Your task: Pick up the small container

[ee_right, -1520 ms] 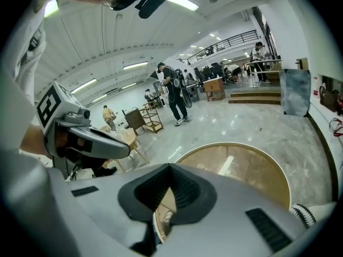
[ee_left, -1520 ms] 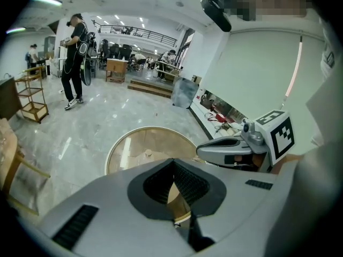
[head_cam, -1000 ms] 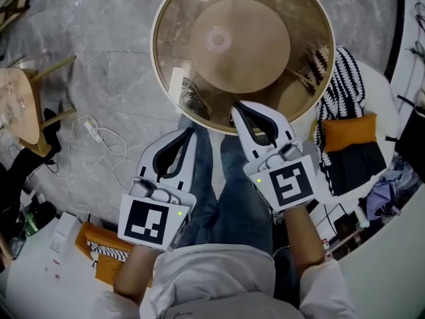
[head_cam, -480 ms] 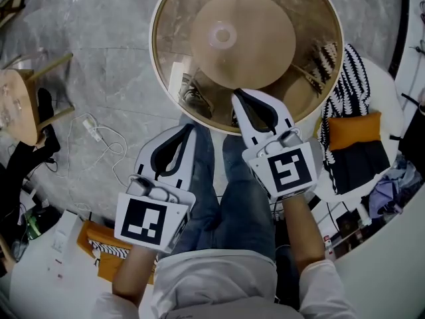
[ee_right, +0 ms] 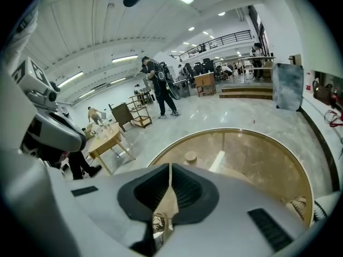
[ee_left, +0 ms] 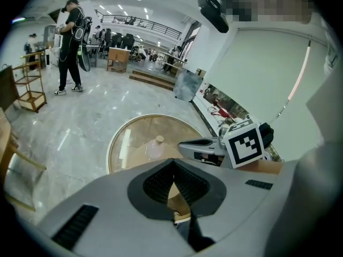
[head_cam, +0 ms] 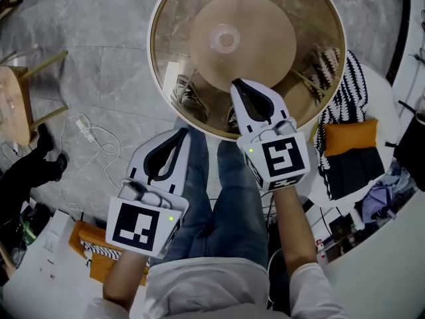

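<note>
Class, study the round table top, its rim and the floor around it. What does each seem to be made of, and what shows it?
Table top: brown-tinted glass, glossy; shoes and the base show through it.
Rim: looks like pale gold metal, thin and smooth, though painted edging is possible.
Floor: polished grey marble or marble-look tile; veined, with reflections.

The head view looks steeply down from above; both gripper views look low across the same round table (head_cam: 169, 38).

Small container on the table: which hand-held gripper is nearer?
Right. The right hand-held gripper is over the table, short of the small container; the left hand-held gripper is outside its rim.
</note>
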